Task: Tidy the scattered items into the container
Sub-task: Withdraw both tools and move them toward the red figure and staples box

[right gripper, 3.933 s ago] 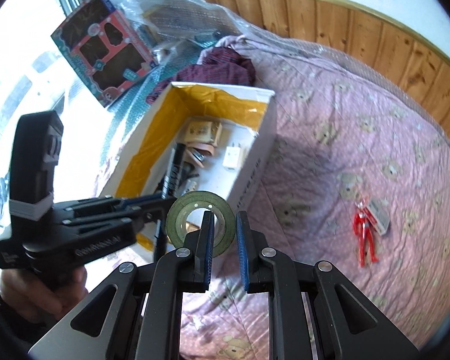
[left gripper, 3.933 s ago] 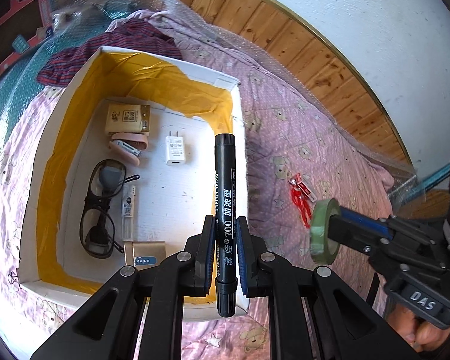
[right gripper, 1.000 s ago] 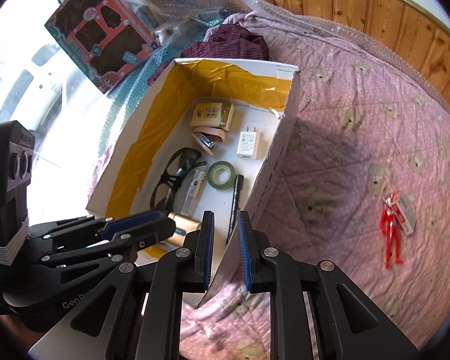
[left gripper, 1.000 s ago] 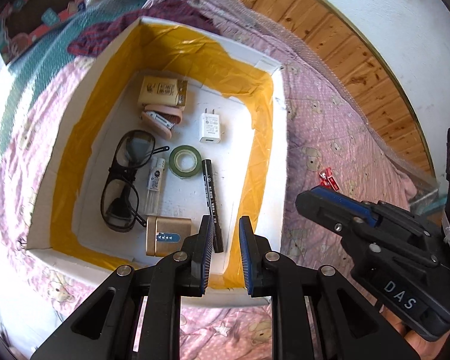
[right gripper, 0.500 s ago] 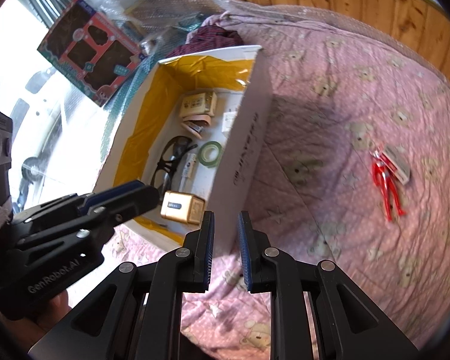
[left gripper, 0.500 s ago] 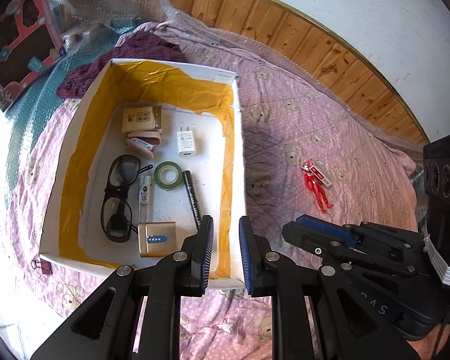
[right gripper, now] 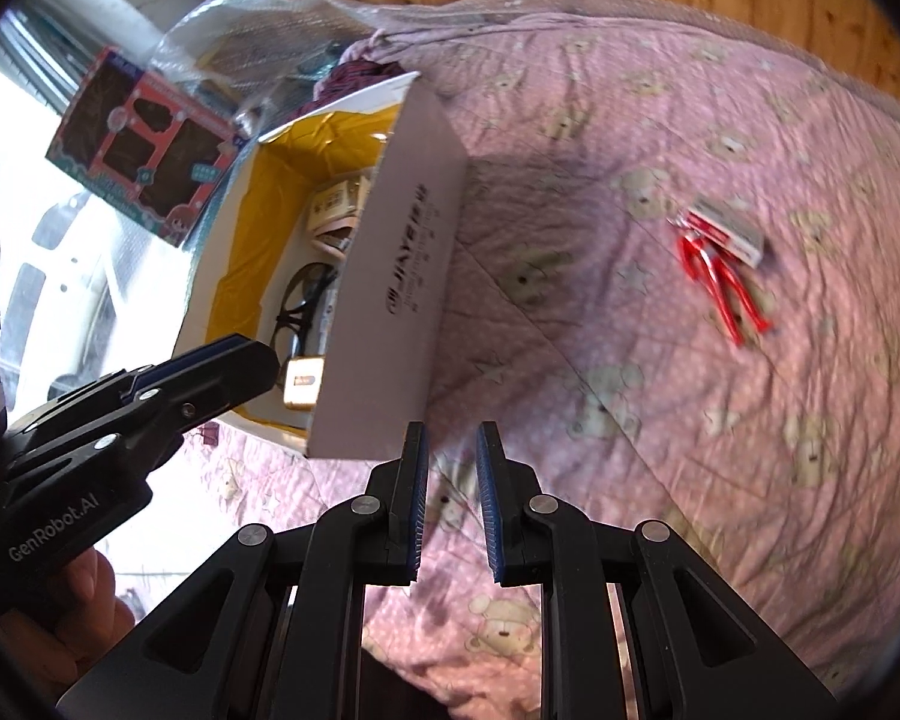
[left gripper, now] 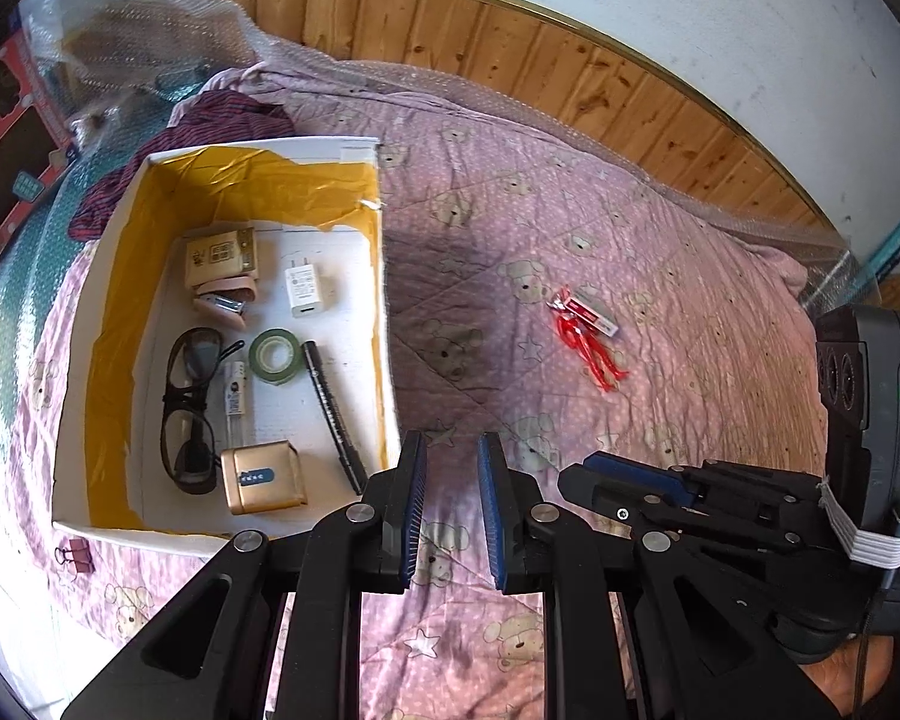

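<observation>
both tools empty, pulled back from the box

since a few seconds ago the marker [left gripper: 333, 414] and tape roll [left gripper: 275, 356] have gone from the tools into the box [left gripper: 384, 276]. the left tool [left gripper: 448, 516] and right tool [right gripper: 450, 504] now hang over the bed [left gripper: 660, 276], each narrowly open, gripping nothing. the red toy figure [left gripper: 588, 336] lies on the bed, well right of the box.

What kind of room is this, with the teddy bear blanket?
Most likely a bedroom. The pink teddy-bear quilt spreads like bedding on a bed, wood panelling runs along the wall behind it, and crumpled clothing lies beside the white box being filled.
</observation>
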